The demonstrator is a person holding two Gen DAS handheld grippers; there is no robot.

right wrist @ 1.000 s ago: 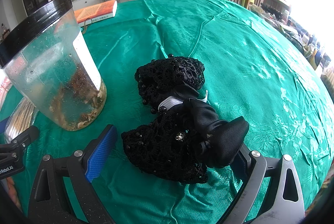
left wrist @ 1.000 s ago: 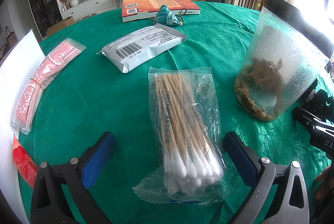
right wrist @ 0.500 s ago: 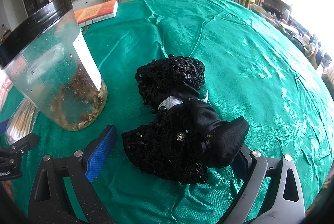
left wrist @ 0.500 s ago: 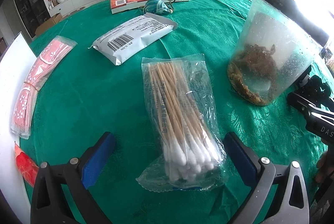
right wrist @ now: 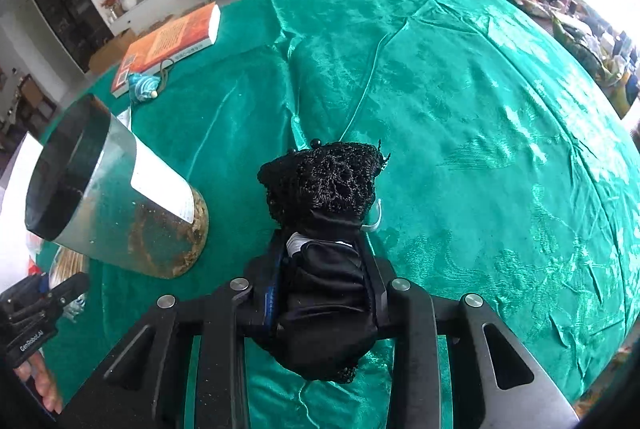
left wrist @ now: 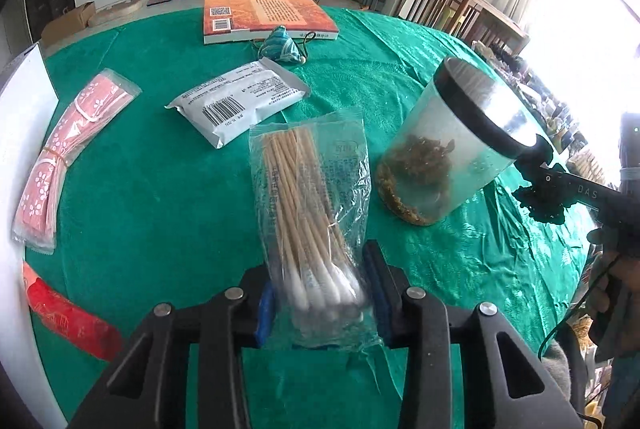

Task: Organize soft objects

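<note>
Cotton swabs with wooden sticks, sealed in a clear plastic bag (left wrist: 310,213), sit pinched at their white-tipped end between the blue pads of the left gripper (left wrist: 320,303), whose jaws have just been closing and now press the bag from both sides, its far end reaching out above the green patterned tablecloth (left wrist: 160,197). Over on the other side, the right gripper (right wrist: 324,295) has likewise just closed, and it squeezes a black crocheted hair bow with a satin knot (right wrist: 326,213), the lacy half sticking out past the fingertips. Only the left wrist view takes in the far left of the table: a pink flower-print packet in a clear sleeve (left wrist: 66,153), a white foil pouch with a barcode (left wrist: 240,101), a red wrapper (left wrist: 68,317) at the near edge, and a white board (left wrist: 24,117) standing along the rim. It also catches the right gripper from the side, a scrap of black lace hanging from it. Both views share the clear plastic jar with a black rim and brown dregs at the bottom (left wrist: 448,157), standing between the two grippers, and the orange paperback book (left wrist: 268,19) with a small teal pouch (left wrist: 284,47) just beside it. The right wrist view alone shows the wide, wrinkled, bare stretch of cloth on the right, and a glimpse of the left tool with a person's fingers (right wrist: 38,381) under it.
</note>
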